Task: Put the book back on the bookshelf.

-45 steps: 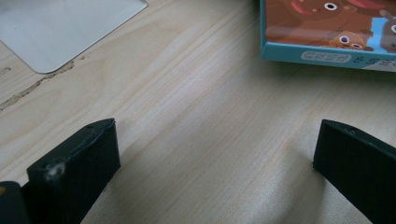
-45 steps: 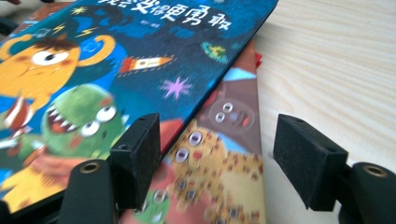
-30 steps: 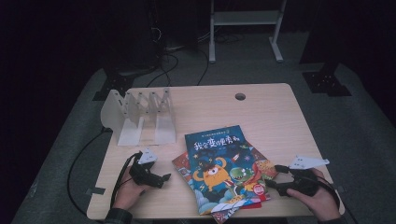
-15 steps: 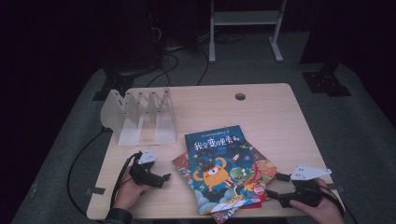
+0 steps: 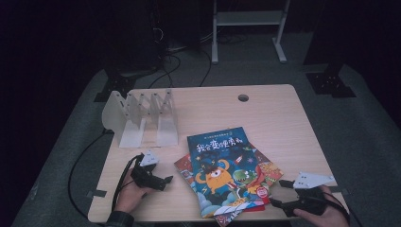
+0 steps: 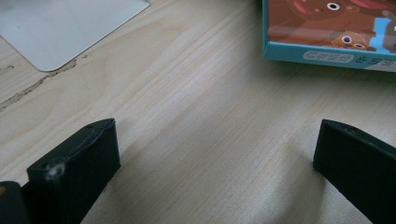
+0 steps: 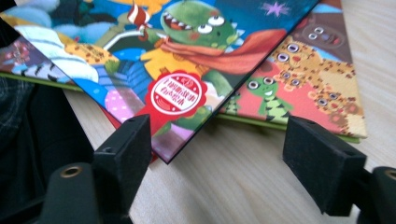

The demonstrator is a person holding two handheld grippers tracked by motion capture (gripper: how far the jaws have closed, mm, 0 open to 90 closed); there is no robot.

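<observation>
Two grippers rest low on the wooden table (image 5: pixel 274 118) in the high view: the left gripper (image 5: pixel 163 180) lies just beside the left edge of a fanned stack of picture books, and the right gripper (image 5: pixel 279 192) sits at the stack's near right corner, close to the table's front edge. The top book (image 5: pixel 222 168), blue with an orange monster, lies askew over the red book (image 5: pixel 262 165) beneath; a white book rack (image 5: pixel 142 116) stands well apart at the back left, with bare tabletop between and behind. From the left gripper view, the jaws stand wide apart over bare wood, a teal book edge (image 6: pixel 327 53) ahead at the upper right and the rack's flat base (image 6: pixel 65 28) at the upper left. From the right gripper view, the jaws are spread wide, holding nothing; the top book's corner (image 7: pixel 177 102) points between them, nearly touching the left jaw, and open table lies before the right jaw.
</observation>
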